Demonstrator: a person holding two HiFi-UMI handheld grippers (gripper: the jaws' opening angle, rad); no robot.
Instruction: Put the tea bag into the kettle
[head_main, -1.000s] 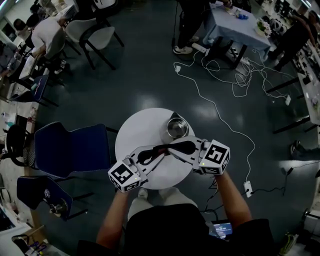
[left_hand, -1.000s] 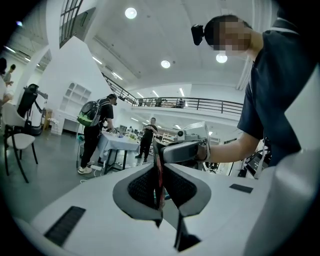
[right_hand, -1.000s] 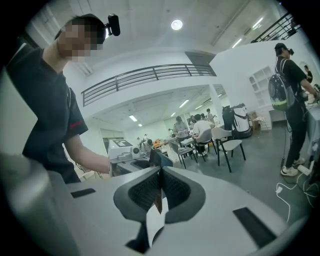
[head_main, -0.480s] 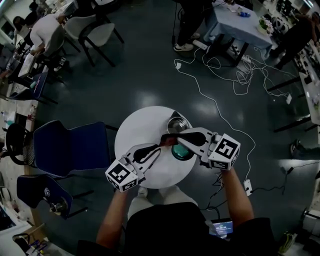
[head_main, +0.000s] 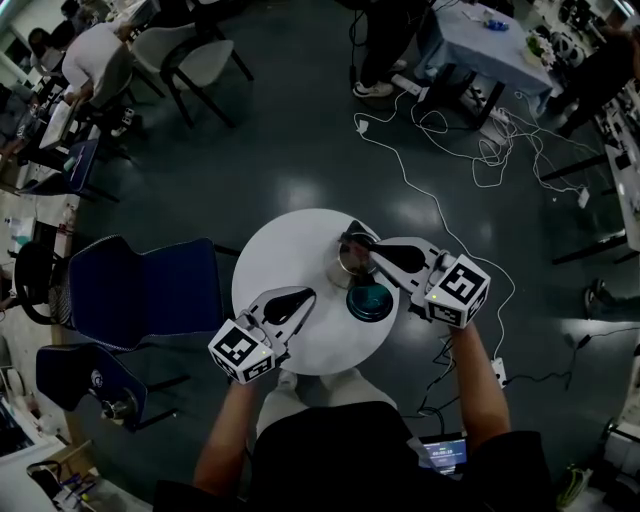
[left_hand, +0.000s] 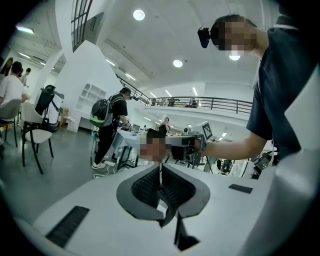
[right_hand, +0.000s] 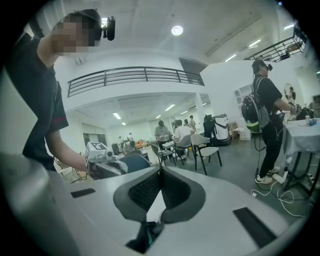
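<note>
1. Step in hand, as I judge it: carrying the tea bag to the kettle (head_main: 352, 264), which stands open on the round table (head_main: 272, 250); its lid (head_main: 369, 301) lies just beside it.
2. My right gripper (head_main: 347, 243) hangs over the kettle's mouth, jaws clenched tight; I cannot pick out the tea bag in any view; if I have it, it is pinched at those tips.
3. My left gripper (head_main: 303, 296) is clenched on nothing, apart from the kettle, low over the table.
4. Next move: centre the right tips over the opening, dip slightly, then part the jaws; the risk is the bag catching on the rim.
</note>
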